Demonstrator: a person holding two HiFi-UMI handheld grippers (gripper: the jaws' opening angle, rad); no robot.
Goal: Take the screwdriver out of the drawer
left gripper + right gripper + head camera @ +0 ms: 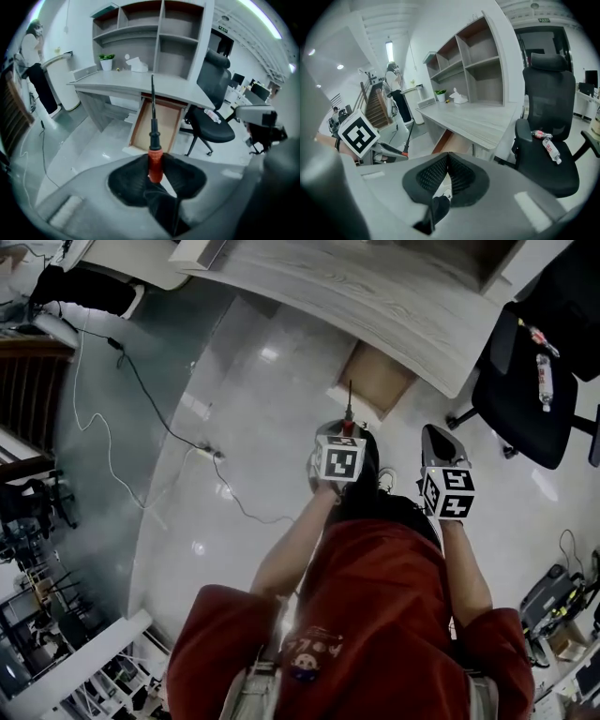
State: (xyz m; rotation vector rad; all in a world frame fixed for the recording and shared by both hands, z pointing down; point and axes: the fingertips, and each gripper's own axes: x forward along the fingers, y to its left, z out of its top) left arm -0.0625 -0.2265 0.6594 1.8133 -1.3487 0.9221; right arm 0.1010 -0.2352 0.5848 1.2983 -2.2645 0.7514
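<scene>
My left gripper (155, 165) is shut on the red handle of the screwdriver (153, 133), whose black shaft points straight out from the jaws. In the head view the left gripper (346, 430) is held in the air before the person's chest, with the screwdriver (349, 407) sticking out toward the open wooden drawer (378, 379) under the desk. That drawer (154, 123) looks empty inside. My right gripper (447, 160) is shut with nothing between its pads. It hangs just right of the left one in the head view, right gripper (434, 437).
A pale wooden desk (375, 296) with shelves (159, 42) stands ahead. A black office chair (525, 390) holding a bottle (548, 146) is to its right. Cables (141, 390) trail over the glossy floor on the left. A person (35, 70) stands far left by a staircase.
</scene>
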